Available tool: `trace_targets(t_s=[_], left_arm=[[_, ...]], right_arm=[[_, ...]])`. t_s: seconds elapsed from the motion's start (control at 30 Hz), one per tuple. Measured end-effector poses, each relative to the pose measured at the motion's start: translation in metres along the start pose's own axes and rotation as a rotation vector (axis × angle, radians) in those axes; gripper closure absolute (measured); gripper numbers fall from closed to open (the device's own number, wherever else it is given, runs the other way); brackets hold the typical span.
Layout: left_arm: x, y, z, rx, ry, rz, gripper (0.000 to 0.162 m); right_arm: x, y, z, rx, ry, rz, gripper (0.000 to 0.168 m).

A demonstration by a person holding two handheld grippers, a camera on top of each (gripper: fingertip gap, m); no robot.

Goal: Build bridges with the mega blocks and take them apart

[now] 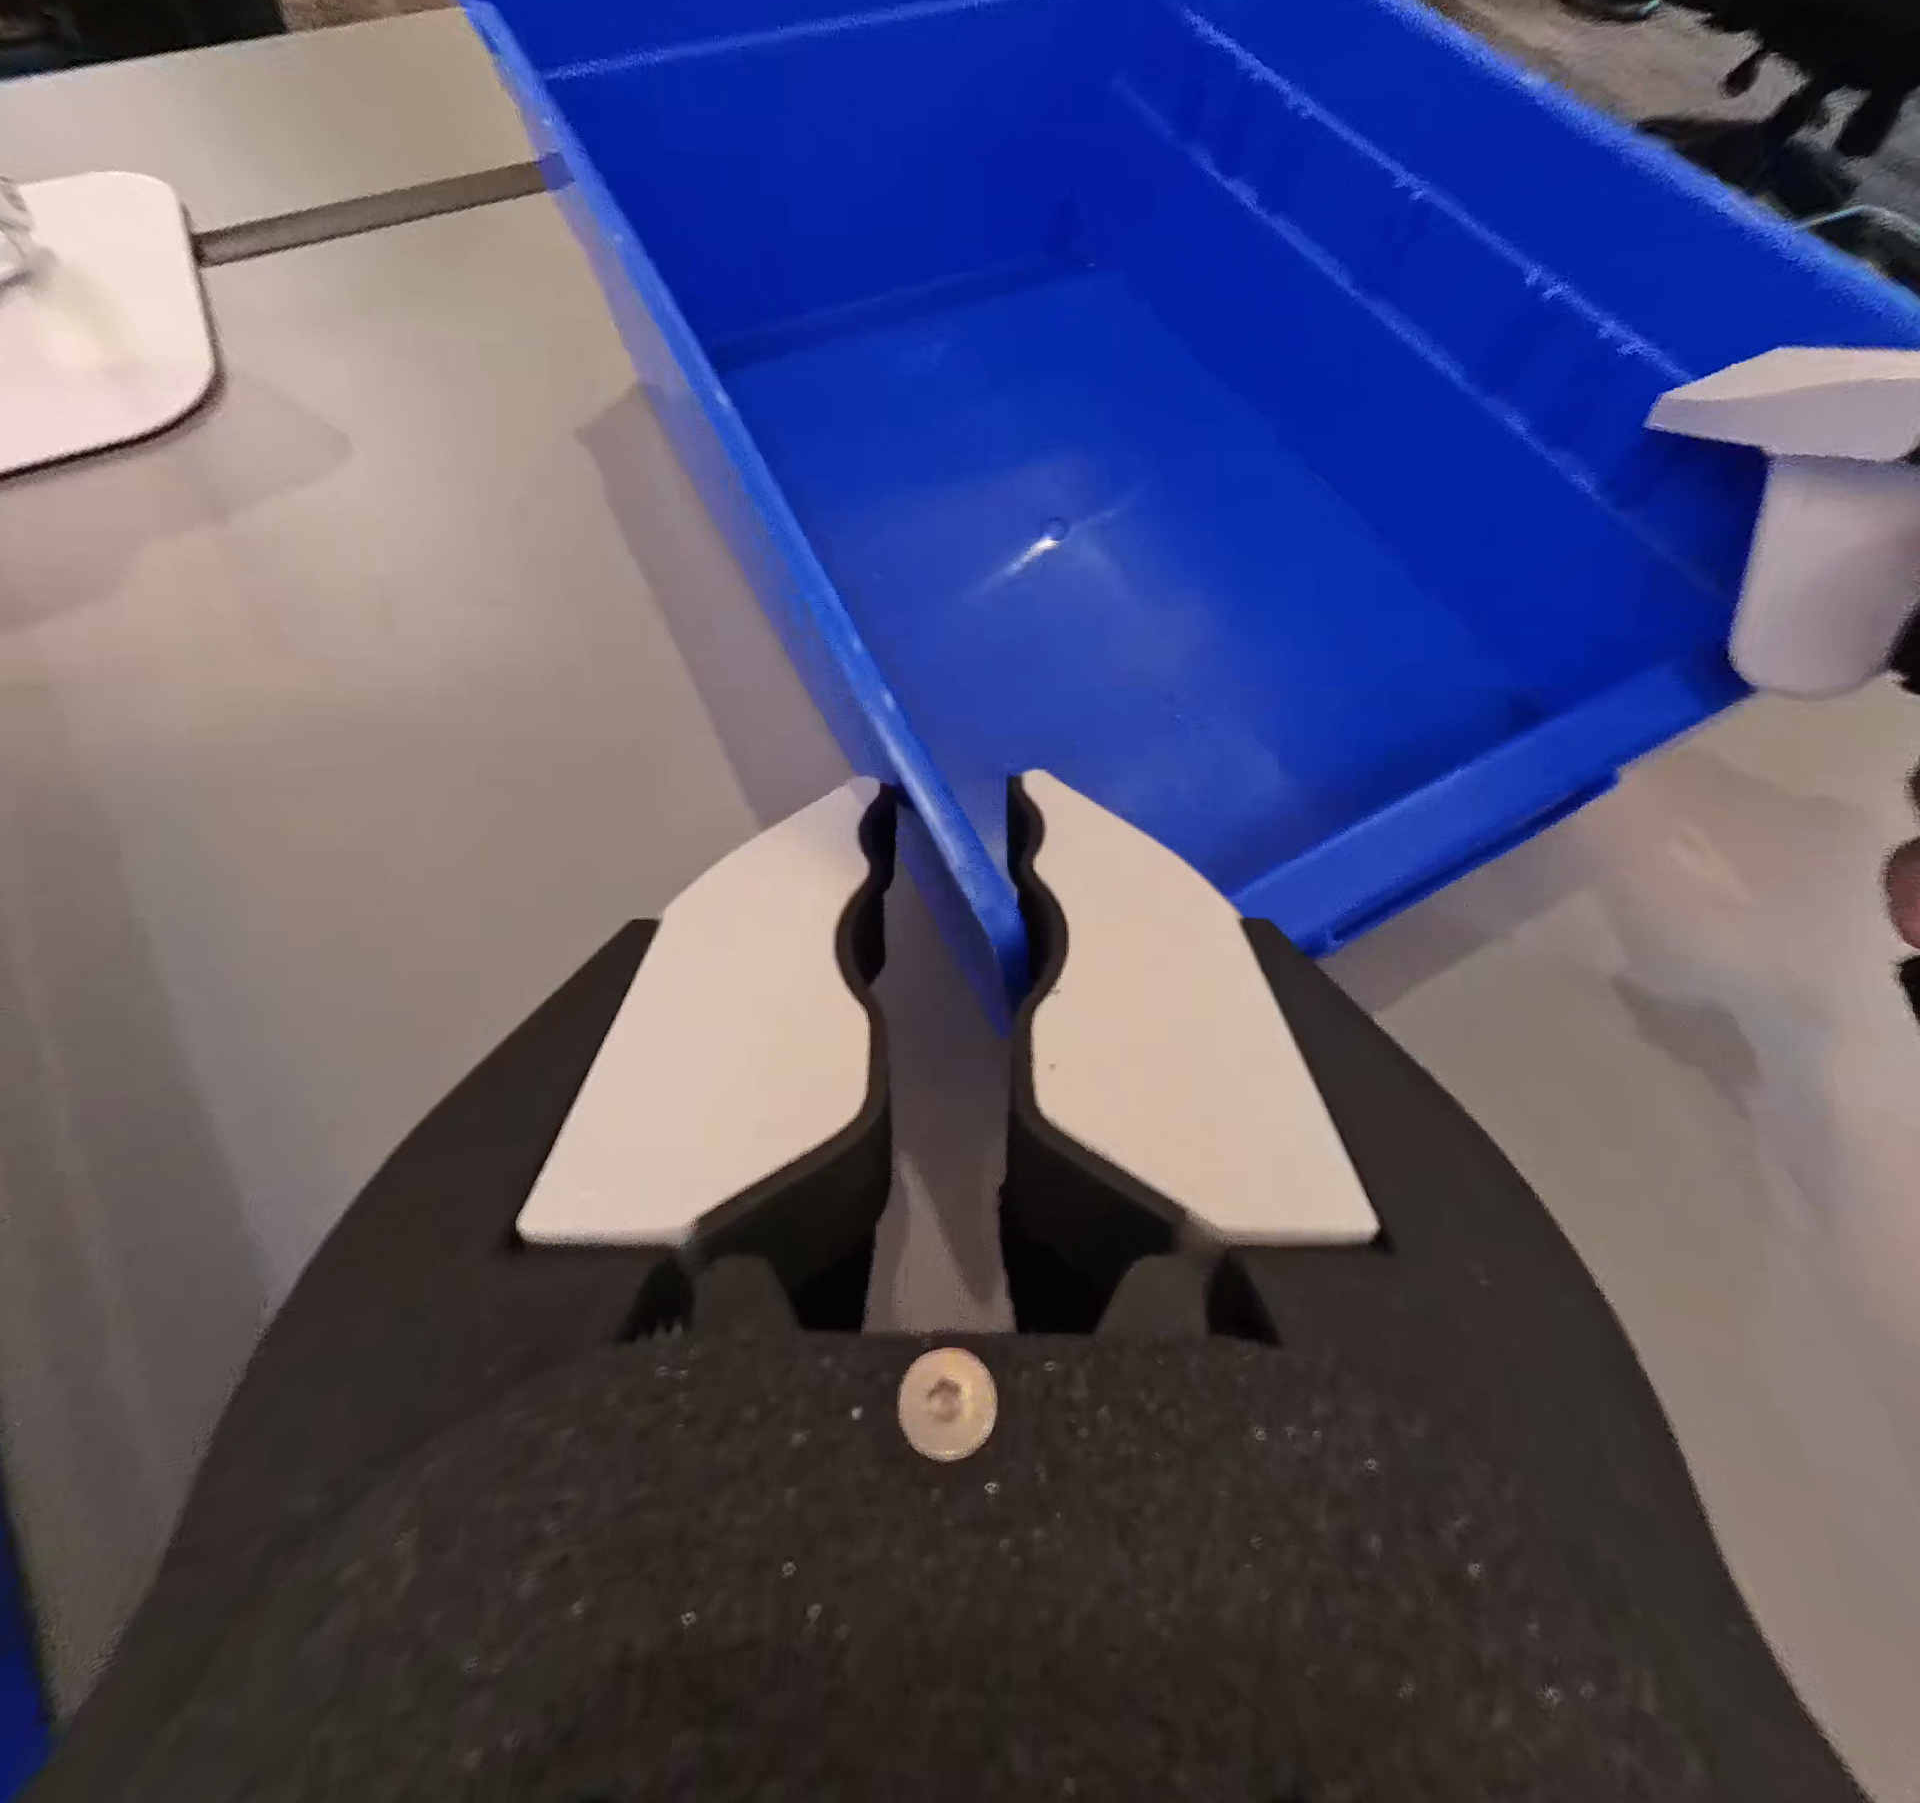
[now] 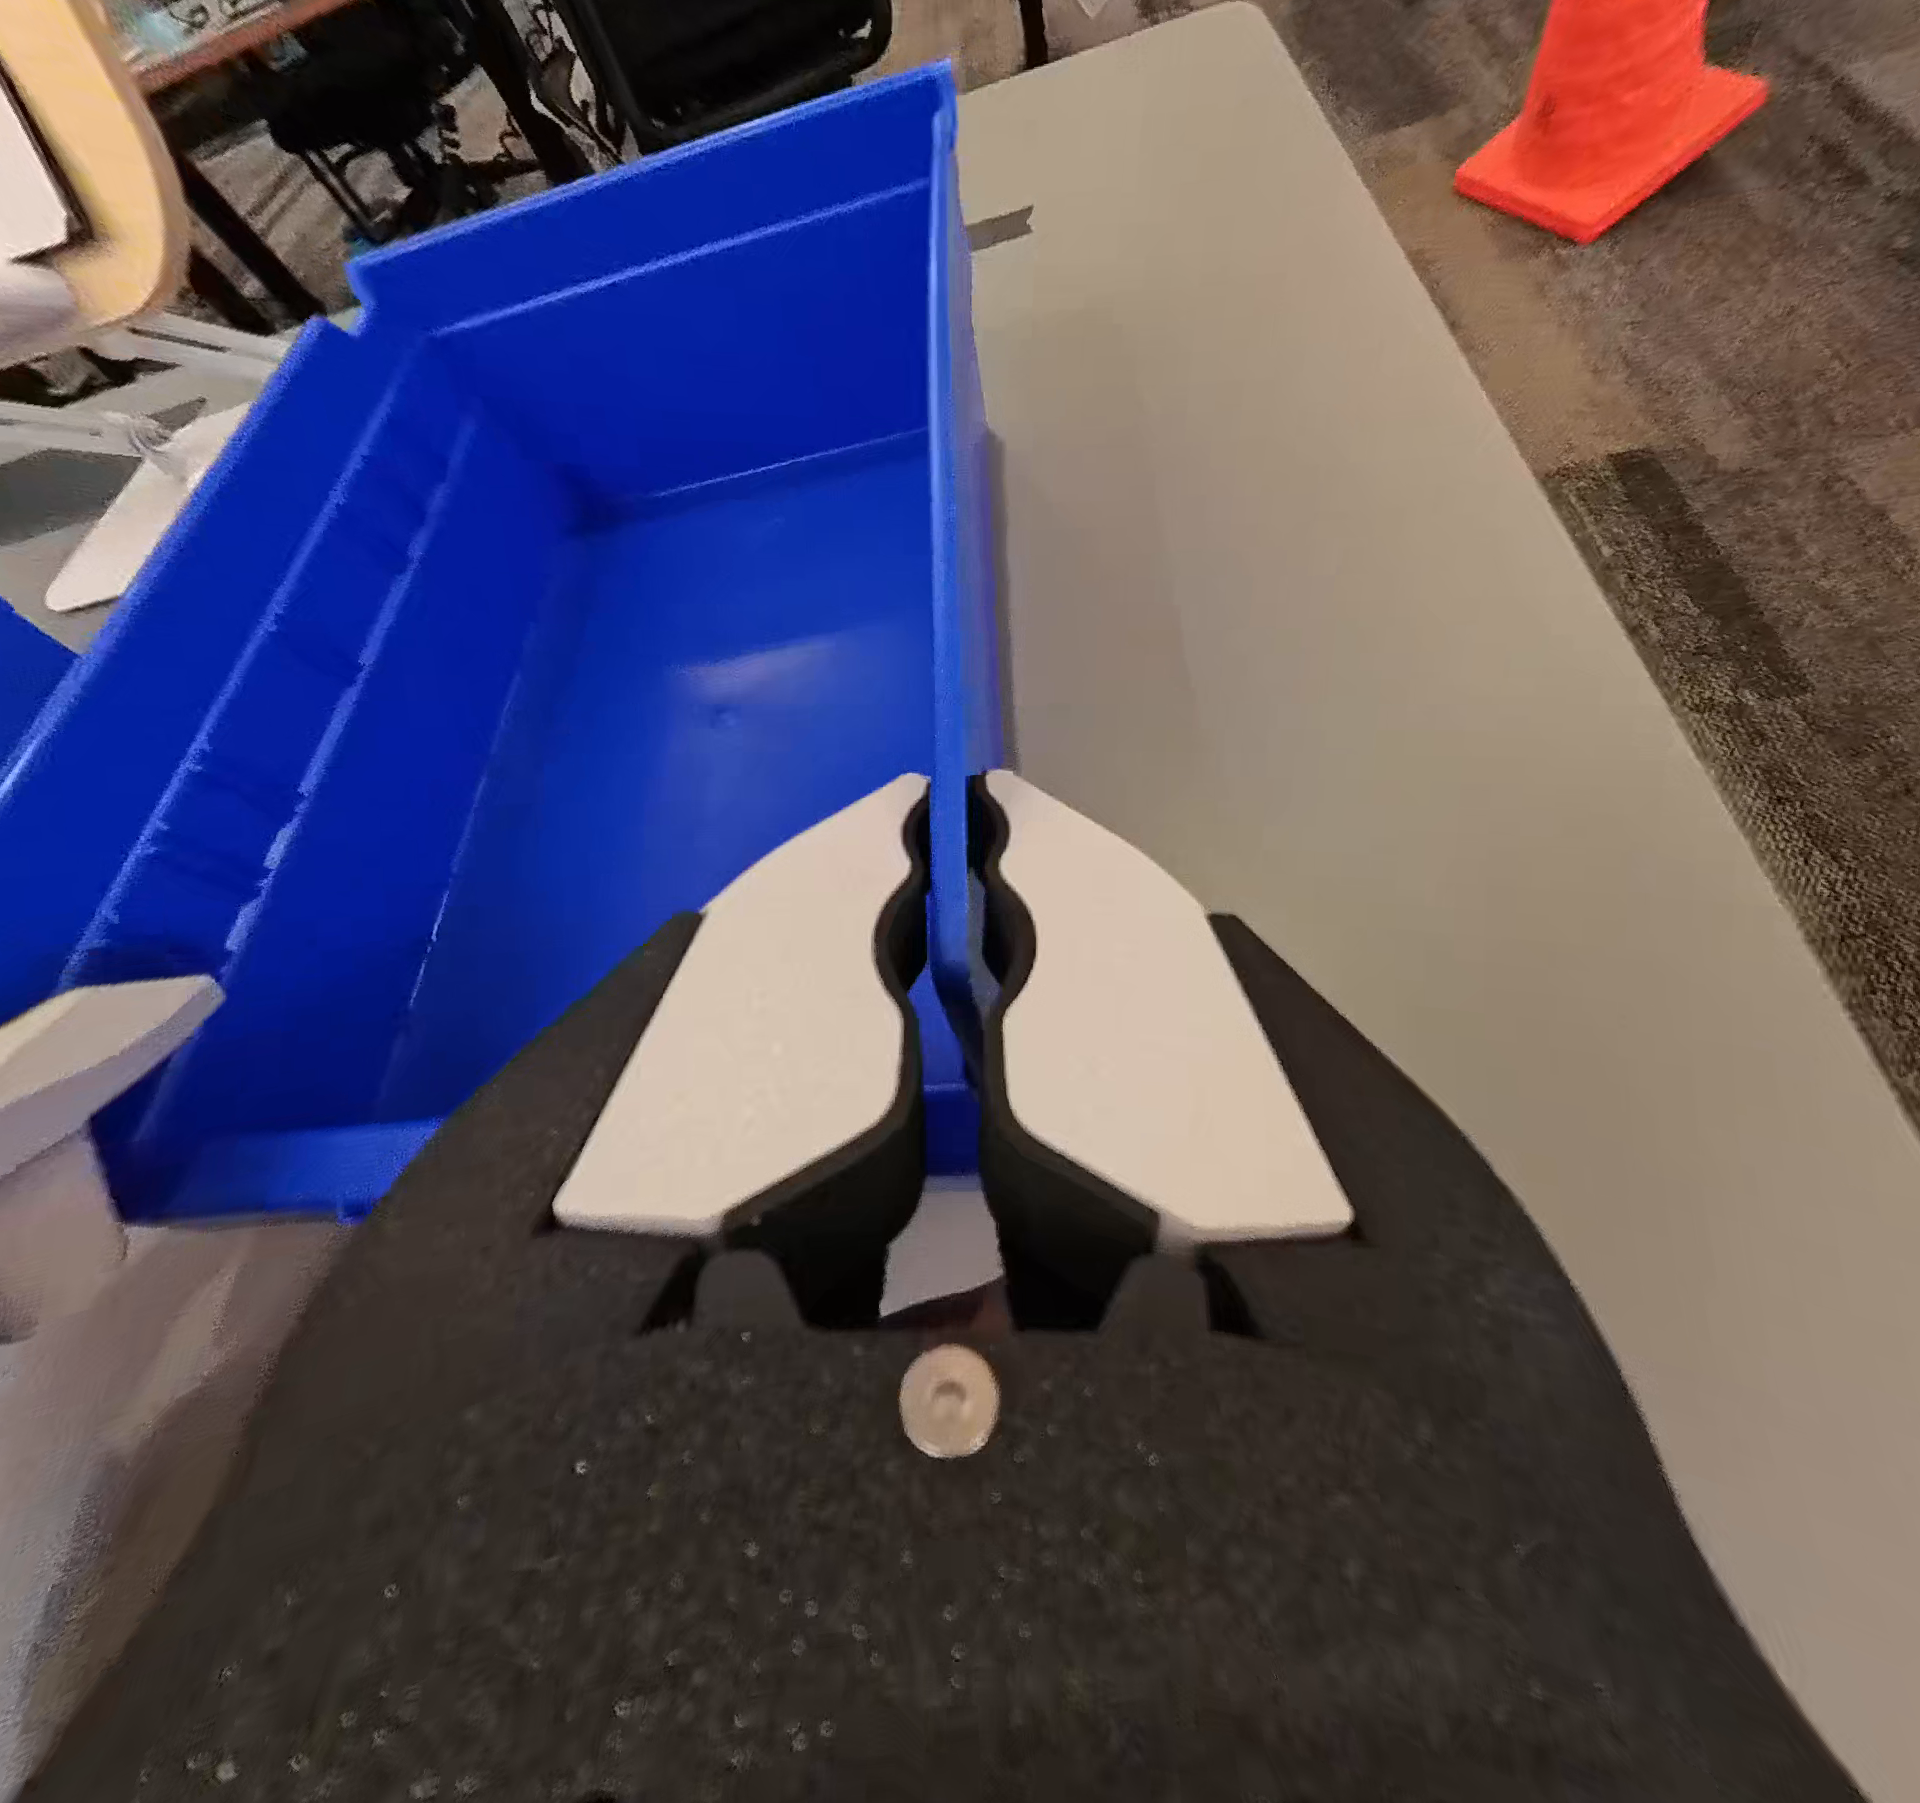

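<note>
Grey tabletop [image 1: 312, 714] carries a large blue plastic bin [image 1: 1143, 465], whose visible floor holds no mega blocks; none show in either view. Each long side wall of the bin sits between a pair of white fingers. On the bin's left wall, the left hand-held gripper [image 1: 951, 797] straddles the rim with its jaws narrowly apart, and whether they press the wall I cannot tell. On the opposite wall, the right hand-held gripper [image 2: 951, 792] is clamped on the thin edge. Beyond the tabletop, an orange traffic cone [image 2: 1610, 60] stands on the carpet. A white flat stand base [image 1: 94, 319] lies left of the bin.
</note>
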State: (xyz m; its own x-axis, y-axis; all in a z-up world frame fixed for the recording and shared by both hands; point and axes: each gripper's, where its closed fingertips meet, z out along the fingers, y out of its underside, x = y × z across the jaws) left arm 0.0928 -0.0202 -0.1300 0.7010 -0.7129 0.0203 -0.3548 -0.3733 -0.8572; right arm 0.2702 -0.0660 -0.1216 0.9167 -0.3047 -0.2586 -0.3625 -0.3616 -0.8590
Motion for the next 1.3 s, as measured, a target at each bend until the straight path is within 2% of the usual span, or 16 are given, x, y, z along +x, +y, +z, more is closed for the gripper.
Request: trace_targets(t_s=[0.07, 0.13, 0.17, 0.27, 0.33, 0.4, 0.47, 0.53, 0.6, 0.63, 0.7, 0.77, 0.83, 0.97, 1.13, 1.3], left_arm=[[0.004, 0.002, -0.003, -0.004, 0.059, -0.035, 0.134], [0.000, 0.003, -0.017, -0.016, 0.094, -0.063, 0.122], [-0.004, 0.001, -0.032, -0.003, 0.120, -0.052, 0.120], [-0.037, -0.013, -0.102, 0.109, 0.135, 0.010, 0.119], [-0.087, -0.016, -0.153, 0.178, 0.045, 0.050, 0.118], [-0.155, -0.008, -0.195, 0.211, -0.089, 0.029, 0.118], [-0.219, 0.014, -0.223, 0.186, -0.173, -0.058, 0.115], [-0.260, 0.038, -0.238, 0.161, -0.184, -0.144, 0.116], [-0.294, 0.061, -0.247, 0.169, -0.261, -0.172, 0.117], [-0.304, 0.072, -0.246, 0.169, -0.281, -0.191, 0.118], [-0.305, 0.092, -0.229, 0.121, -0.223, -0.231, 0.120], [-0.304, 0.105, -0.212, 0.049, -0.191, -0.239, 0.121], [-0.304, 0.106, -0.201, 0.056, -0.178, -0.275, 0.131], [-0.319, 0.104, -0.197, 0.034, -0.290, -0.236, 0.156], [-0.339, 0.104, -0.210, 0.031, -0.342, -0.230, 0.157], [-0.406, 0.097, -0.256, 0.062, -0.444, -0.228, 0.158]], right_arm=[[0.000, 0.000, 0.000, -0.003, -0.023, -0.012, 0.162], [0.003, -0.003, -0.007, 0.005, 0.015, -0.014, 0.143], [0.003, -0.010, -0.014, 0.034, 0.040, -0.029, 0.136], [-0.009, -0.049, -0.054, 0.193, 0.154, -0.128, 0.132], [-0.055, -0.073, -0.076, 0.282, 0.093, -0.203, 0.133], [-0.126, -0.080, -0.085, 0.318, -0.047, -0.280, 0.132], [-0.206, -0.067, -0.081, 0.324, -0.200, -0.352, 0.132], [-0.289, -0.032, -0.068, 0.287, -0.375, -0.348, 0.128], [-0.355, 0.026, -0.049, 0.147, -0.491, -0.355, 0.126], [-0.371, 0.052, -0.037, 0.094, -0.467, -0.371, 0.124], [-0.380, 0.088, -0.018, 0.045, -0.370, -0.405, 0.123], [-0.375, 0.106, -0.007, 0.041, -0.286, -0.404, 0.124], [-0.372, 0.117, 0.002, 0.013, -0.265, -0.361, 0.120], [-0.371, 0.108, 0.002, 0.042, -0.248, -0.224, 0.162], [-0.394, 0.114, -0.004, 0.069, -0.176, -0.116, 0.165], [-0.477, 0.118, -0.009, 0.120, -0.212, -0.091, 0.163]])
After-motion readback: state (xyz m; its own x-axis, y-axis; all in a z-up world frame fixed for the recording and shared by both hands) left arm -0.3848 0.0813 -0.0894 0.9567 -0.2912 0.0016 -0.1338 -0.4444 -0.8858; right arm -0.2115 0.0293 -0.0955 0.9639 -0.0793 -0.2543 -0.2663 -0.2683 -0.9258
